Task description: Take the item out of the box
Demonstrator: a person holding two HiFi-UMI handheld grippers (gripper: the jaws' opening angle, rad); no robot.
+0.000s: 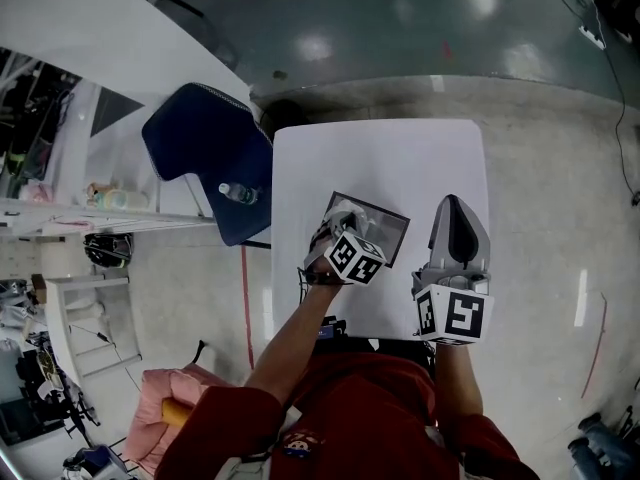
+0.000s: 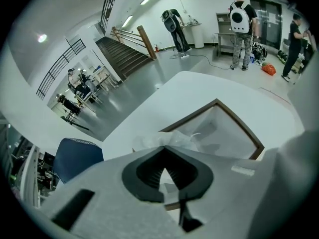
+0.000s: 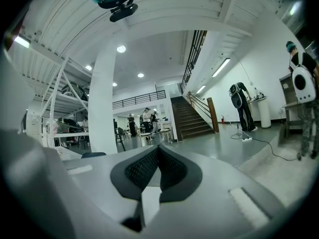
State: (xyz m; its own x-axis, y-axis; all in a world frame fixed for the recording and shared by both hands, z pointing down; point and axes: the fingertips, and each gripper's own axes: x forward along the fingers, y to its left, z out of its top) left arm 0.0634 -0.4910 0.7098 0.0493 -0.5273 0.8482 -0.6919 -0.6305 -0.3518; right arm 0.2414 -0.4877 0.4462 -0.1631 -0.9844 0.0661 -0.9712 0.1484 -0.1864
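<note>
Both are closed: your right hand-held gripper empty, left hand-held gripper pinching a crinkly clear plastic packet over the brown-rimmed box; slick film may slip out.

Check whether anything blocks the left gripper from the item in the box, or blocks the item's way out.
Nothing visible does. The left gripper has its jaws together on the crinkled clear-plastic item at the box's near corner. The box has no lid. The right gripper is off to the side, over the white table.
</note>
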